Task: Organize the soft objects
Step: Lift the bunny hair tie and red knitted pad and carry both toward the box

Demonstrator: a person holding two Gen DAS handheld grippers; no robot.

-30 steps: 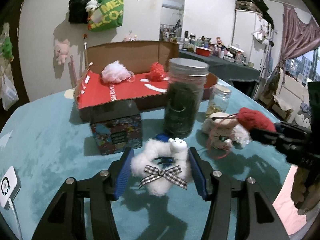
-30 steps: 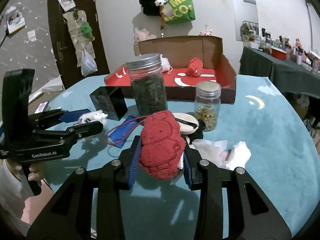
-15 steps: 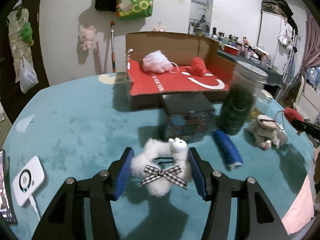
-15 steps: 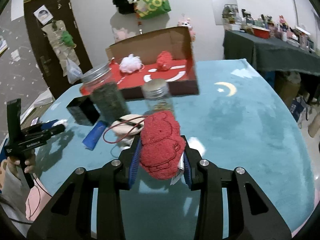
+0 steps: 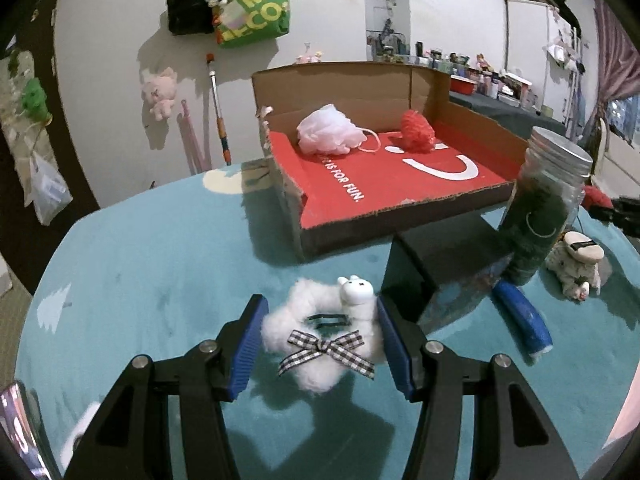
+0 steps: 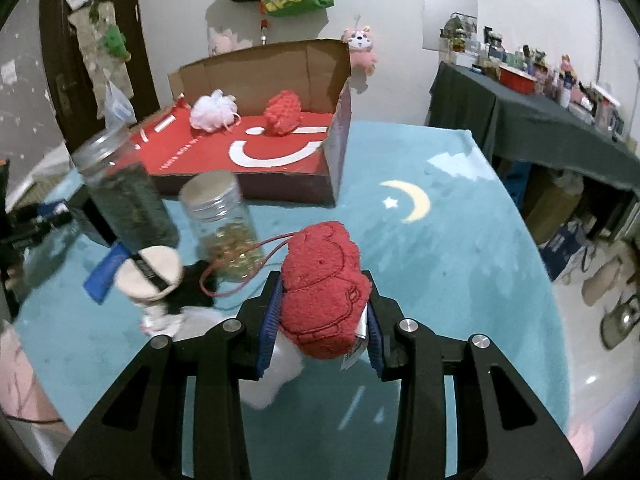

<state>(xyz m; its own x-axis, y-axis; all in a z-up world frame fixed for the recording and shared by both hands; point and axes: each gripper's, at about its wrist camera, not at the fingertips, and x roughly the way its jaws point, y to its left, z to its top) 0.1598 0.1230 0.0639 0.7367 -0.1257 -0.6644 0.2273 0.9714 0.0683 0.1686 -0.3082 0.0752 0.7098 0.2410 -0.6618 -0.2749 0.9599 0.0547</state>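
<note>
My left gripper (image 5: 320, 340) is shut on a white fluffy scrunchie (image 5: 320, 344) with a checked bow and a small animal head, held above the teal table. My right gripper (image 6: 322, 320) is shut on a red plush toy (image 6: 324, 300) with a red cord. The open cardboard box (image 5: 400, 184) with a red floor stands ahead; it also shows in the right wrist view (image 6: 248, 148). Inside it lie a white bath puff (image 5: 328, 136) and a red soft ball (image 5: 418, 132).
On the table stand a tall dark-filled jar (image 5: 540, 216), a small jar of golden bits (image 6: 224, 224), a black box (image 5: 440, 268), a blue roll (image 5: 524, 324) and a beige plush (image 5: 576, 260). A dark side table (image 6: 540, 120) stands to the right.
Both grippers have risen and moved toward the red box with their soft toys held. The left view has swung left; the right gripper has moved right of the jars.
</note>
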